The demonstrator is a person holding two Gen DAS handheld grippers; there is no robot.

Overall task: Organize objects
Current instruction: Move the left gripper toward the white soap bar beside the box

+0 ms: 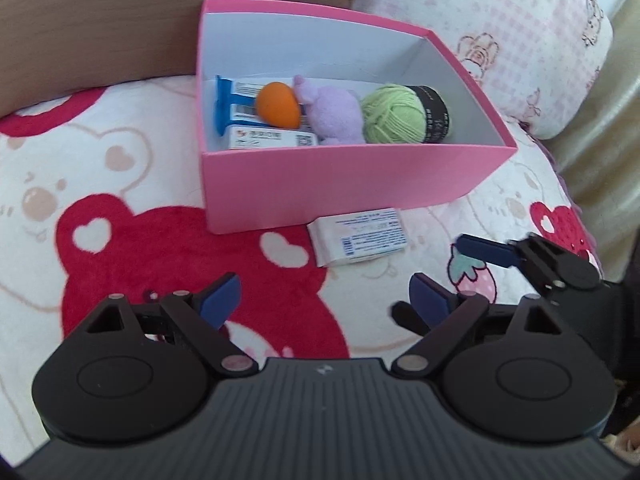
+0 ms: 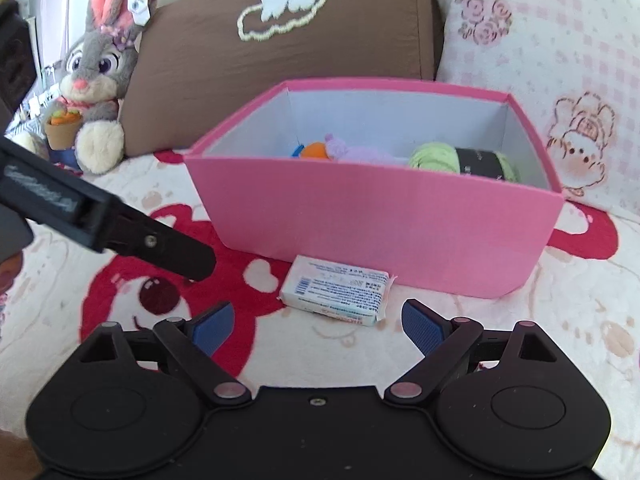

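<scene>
Sorting is mostly done: yarn ball [image 1: 394, 116], plush toy [image 1: 338, 114] and orange egg [image 1: 278, 105] are placed inside the pink box [image 1: 340, 184]. One white packet [image 2: 334, 297] is left on the blanket beside it. Both the left hand-held gripper [image 1: 324, 300] and the right hand-held gripper [image 2: 316, 326] are held open and empty.

No text is sharp enough to read. The white packet [image 2: 335, 290] lying on the blanket just at six o'clock of the pink box [image 2: 380, 236] carries rows of small blue print and a blue barcode at its nine o'clock end, all too fine to make out. Inside the box, the white carton [image 1: 272, 138] shows a QR code and blurred print, and the black band [image 1: 434, 114] on the green yarn ball [image 1: 394, 114] bears tiny pale lettering, illegible.
</scene>
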